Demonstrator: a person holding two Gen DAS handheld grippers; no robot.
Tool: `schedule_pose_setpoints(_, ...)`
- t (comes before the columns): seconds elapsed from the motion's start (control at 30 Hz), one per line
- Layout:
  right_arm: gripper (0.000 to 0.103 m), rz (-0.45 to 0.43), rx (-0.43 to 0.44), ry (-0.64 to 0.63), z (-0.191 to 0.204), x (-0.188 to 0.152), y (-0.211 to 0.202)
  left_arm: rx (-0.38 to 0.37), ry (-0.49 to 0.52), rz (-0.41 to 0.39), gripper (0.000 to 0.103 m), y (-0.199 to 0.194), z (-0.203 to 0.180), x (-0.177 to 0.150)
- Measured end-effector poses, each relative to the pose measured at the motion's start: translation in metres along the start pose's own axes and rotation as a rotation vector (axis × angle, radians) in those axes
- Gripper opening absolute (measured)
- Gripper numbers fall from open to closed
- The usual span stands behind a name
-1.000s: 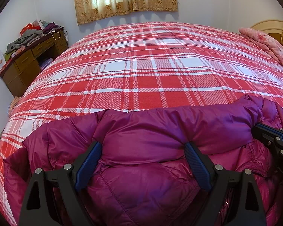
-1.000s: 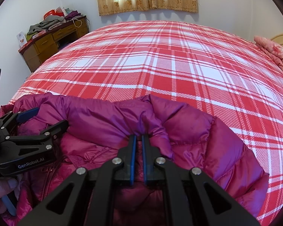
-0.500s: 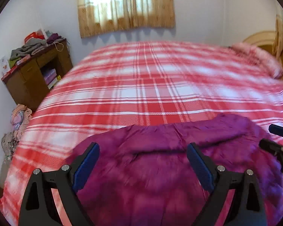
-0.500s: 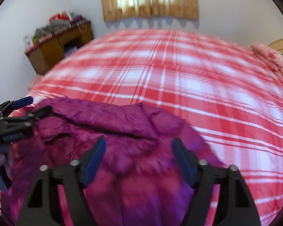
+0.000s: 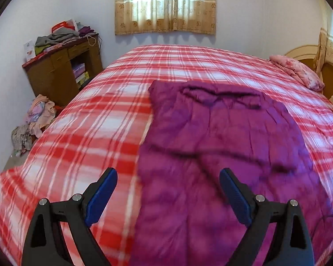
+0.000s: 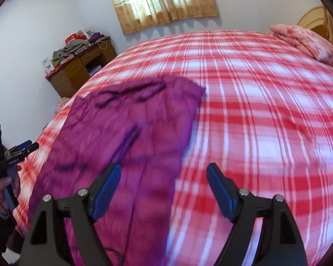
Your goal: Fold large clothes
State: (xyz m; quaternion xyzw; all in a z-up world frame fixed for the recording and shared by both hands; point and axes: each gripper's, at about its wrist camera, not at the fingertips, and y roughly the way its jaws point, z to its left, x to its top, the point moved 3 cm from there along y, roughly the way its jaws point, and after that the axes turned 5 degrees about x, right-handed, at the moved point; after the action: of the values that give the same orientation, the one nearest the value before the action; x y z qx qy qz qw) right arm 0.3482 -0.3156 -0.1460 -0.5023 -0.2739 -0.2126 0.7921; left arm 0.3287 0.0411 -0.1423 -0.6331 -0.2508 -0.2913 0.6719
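The fingers (image 6: 106, 187) of the right gripper (image 6: 164, 187) stand wide apart with nothing between them; its jaws have just been opening, and they grasp no cloth. The left gripper (image 5: 167, 196) is likewise released, its blue pads spread over the near part of the purple padded jacket (image 5: 222, 137) without pressing on it. The jacket lies flat on the red-and-white plaid bed (image 5: 88, 133), stretched away from the cameras as a long narrow shape, its far end near the middle of the bed and its near end running under the grippers. Both sides look turned in toward the middle, so a lengthwise fold seems done, though blur hides the seams and sleeves. What appears left, by my judgement, is to bring one end over the other and make a compact bundle. A pink pillow (image 5: 297, 73) sits at the bed's far right corner, and a wooden desk (image 5: 62, 73) piled with clothes stands against the left wall.
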Motion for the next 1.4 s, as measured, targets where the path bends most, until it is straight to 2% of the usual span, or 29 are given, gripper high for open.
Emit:
schedule_pose_setpoints(0.13, 0.082, 0.017, -0.018, 0.017, 0.0, -0.038, -0.03, 0.015, -0.001, -0.007, 0.093, -0.026, 0.017, -0.026)
schedule_pose_setpoints(0.37, 0.083, 0.046, -0.061, 0.059, 0.0, -0.092, -0.056, 0.011, -0.042, -0.025, 0.093, -0.058, 0.043, -0.071)
schedule_pose_setpoints(0.57, 0.083, 0.08, -0.034, 0.107, 0.008, -0.136, -0.046, -0.02, -0.047, 0.068, 0.093, -0.047, 0.043, -0.12)
schedule_pose_setpoints(0.77, 0.083, 0.117, -0.029, 0.111, 0.022, -0.17, -0.032, -0.013, 0.011, 0.058, 0.093, -0.043, 0.03, -0.136)
schedule_pose_setpoints(0.87, 0.075, 0.11, -0.051, 0.07, 0.033, -0.177, -0.032, -0.036, 0.019, 0.074, 0.093, -0.038, 0.027, -0.143)
schedule_pose_setpoints(0.9, 0.073, 0.106, -0.051, 0.072, 0.034, -0.178, -0.032, -0.049, 0.017, 0.083, 0.087, -0.036, 0.025, -0.145)
schedule_pose_setpoints(1.0, 0.06, 0.083, -0.055, 0.084, 0.034, -0.181, -0.03, -0.088, 0.037, 0.114, 0.056, -0.031, 0.018, -0.154)
schedule_pose_setpoints(1.03, 0.049, 0.078, -0.055, 0.08, 0.035, -0.181, -0.03, -0.097, 0.05, 0.107, 0.047, -0.032, 0.016, -0.156)
schedule_pose_setpoints(1.07, 0.025, 0.076, -0.045, 0.078, 0.036, -0.181, -0.03, -0.099, 0.057, 0.095, 0.04, -0.035, 0.015, -0.157)
schedule_pose_setpoints(1.1, 0.019, 0.077, -0.026, 0.084, 0.037, -0.181, -0.03, -0.098, 0.063, 0.086, 0.022, -0.037, 0.014, -0.156)
schedule_pose_setpoints(1.13, 0.015, 0.078, 0.006, 0.099, 0.037, -0.181, -0.03, -0.104, 0.066, 0.077, 0.014, -0.04, 0.014, -0.155)
schedule_pose_setpoints(1.23, 0.011, 0.033, 0.036, 0.107, 0.041, -0.176, -0.04, -0.159, 0.051, 0.018, 0.005, -0.065, 0.018, -0.145)
schedule_pose_setpoints(1.3, 0.01, -0.011, 0.057, 0.107, 0.044, -0.169, -0.054, -0.172, 0.051, -0.024, 0.004, -0.083, 0.022, -0.138)
schedule_pose_setpoints(1.4, 0.009, -0.083, 0.072, 0.1, 0.051, -0.156, -0.083, -0.231, 0.027, -0.09, 0.003, -0.118, 0.031, -0.126)
